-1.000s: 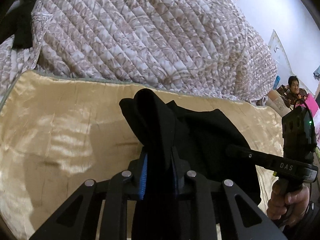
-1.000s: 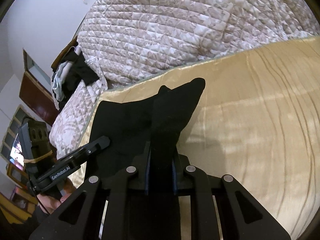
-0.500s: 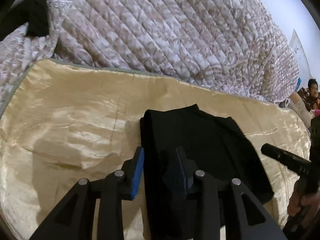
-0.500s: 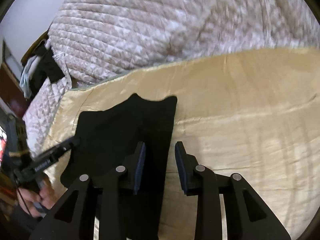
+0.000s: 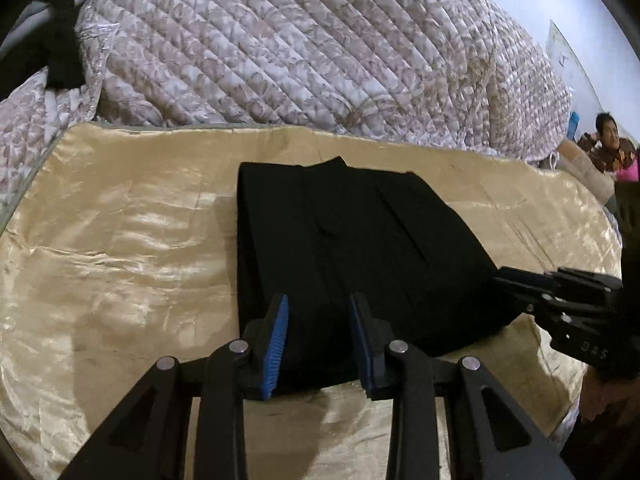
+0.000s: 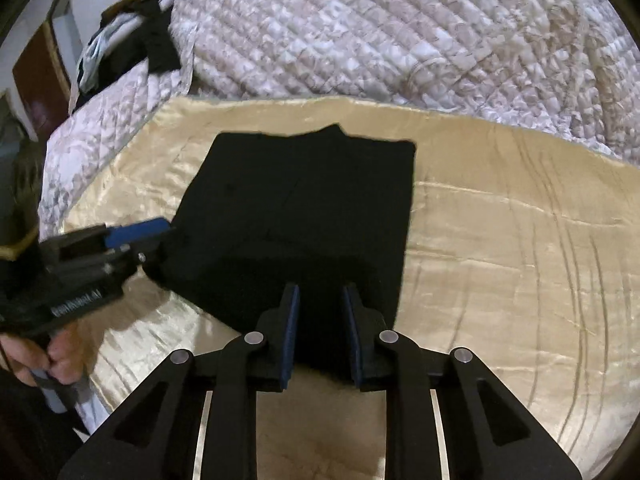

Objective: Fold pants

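We have the pants (image 5: 344,248) lying folded on the gold sheet (image 5: 120,240), near its front edge. Left gripper (image 5: 318,338) stands apart; right gripper (image 6: 320,330) has just been closing, nothing pinched. Next we press the fold flat — evenly, without dragging cloth.

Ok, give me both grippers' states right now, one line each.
Left gripper: open, jaws apart over the near edge of the black pants, holding nothing.
Right gripper: open, jaws just closing a little, astride the pants' near edge, not gripping.
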